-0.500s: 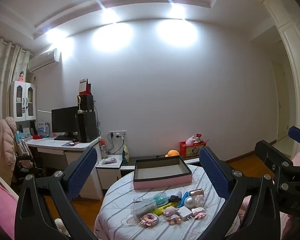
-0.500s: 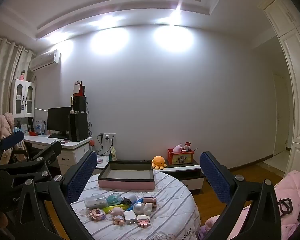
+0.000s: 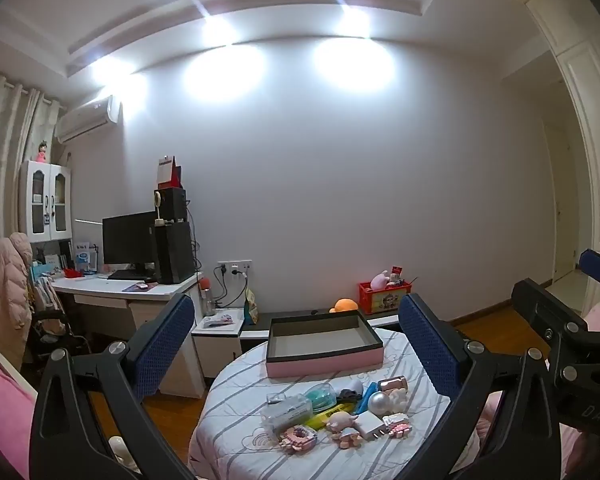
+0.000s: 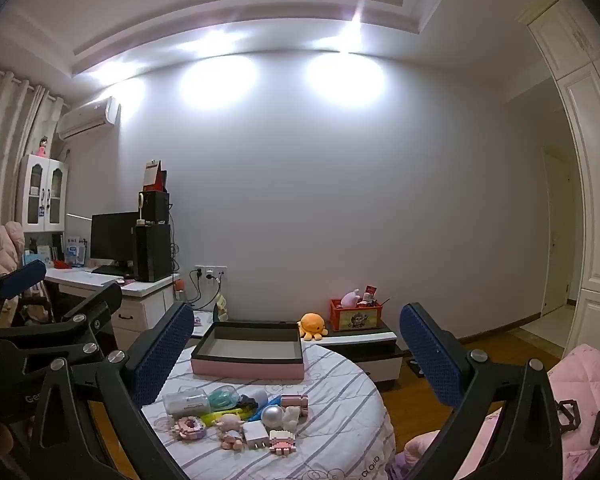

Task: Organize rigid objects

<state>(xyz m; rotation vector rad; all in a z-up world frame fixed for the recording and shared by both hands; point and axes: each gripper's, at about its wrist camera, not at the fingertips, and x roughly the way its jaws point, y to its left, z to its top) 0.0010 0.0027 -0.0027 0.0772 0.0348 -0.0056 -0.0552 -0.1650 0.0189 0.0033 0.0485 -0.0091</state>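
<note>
An empty pink box with a dark rim (image 3: 325,346) (image 4: 249,350) stands at the far side of a round table with a striped cloth (image 3: 236,392) (image 4: 340,400). In front of it lies a cluster of small objects: a clear case (image 3: 286,411) (image 4: 186,401), a silver ball (image 3: 379,402) (image 4: 272,415), a white plug (image 3: 369,427) (image 4: 256,434), a pink doll (image 3: 342,428) (image 4: 229,428) and several others. My left gripper (image 3: 296,332) and right gripper (image 4: 296,336) are both open and empty, held above and short of the table.
A desk with a monitor (image 3: 128,240) and a chair with a pink coat (image 3: 8,280) stand at the left. A low cabinet with an orange plush (image 4: 314,324) and a red toy box (image 4: 356,314) stands behind the table. Pink bedding (image 4: 580,392) lies at the right.
Both views have shifted only slightly. The objects on the table have not moved and both grippers stay open.
</note>
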